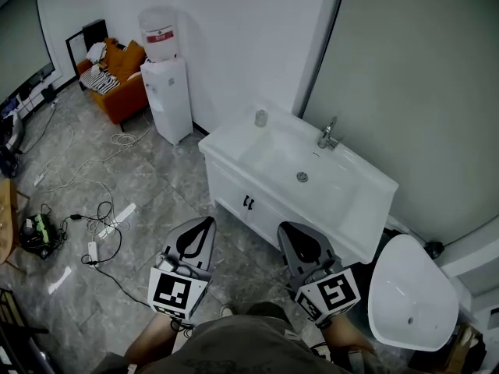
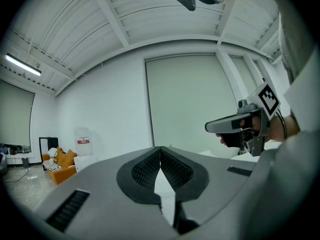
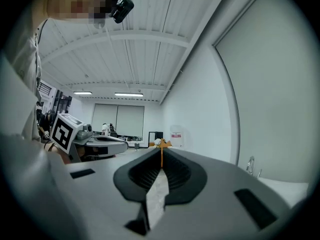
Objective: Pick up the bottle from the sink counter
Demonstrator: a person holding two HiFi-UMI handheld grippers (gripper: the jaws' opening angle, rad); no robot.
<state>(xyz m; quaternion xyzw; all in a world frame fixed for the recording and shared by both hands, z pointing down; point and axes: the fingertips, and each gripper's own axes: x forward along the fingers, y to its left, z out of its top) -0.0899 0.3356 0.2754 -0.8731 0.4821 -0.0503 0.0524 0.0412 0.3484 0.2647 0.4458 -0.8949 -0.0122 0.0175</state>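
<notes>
- Bottle [image 1: 261, 118] stands upright on the sink counter [image 1: 226, 142], at its back left corner close to the wall. It is left of the basin [image 1: 300, 166] and well apart from the faucet [image 1: 328, 135].
- Your left gripper [image 1: 206, 223] hangs in front of the sink counter, off its left front corner and above the floor. Its jaws are clenched tip to tip with nothing between them.
- Your right gripper [image 1: 285, 229] sits in front of the sink counter too, below the cabinet doors [image 1: 248, 201]. Its jaws are pressed together and empty.
- Both grippers point toward the sink counter, side by side and apart from each other. Neither touches the counter or the bottle.
- To the left of the sink counter a water dispenser [image 1: 167, 92] stands against the wall, with an orange chair [image 1: 121, 80] further left.
- To the right of the sink counter, near your right gripper, is a white toilet [image 1: 409, 294].
- Cables [image 1: 93, 209] lie loose on the grey tiled floor, left of the sink counter.
</notes>
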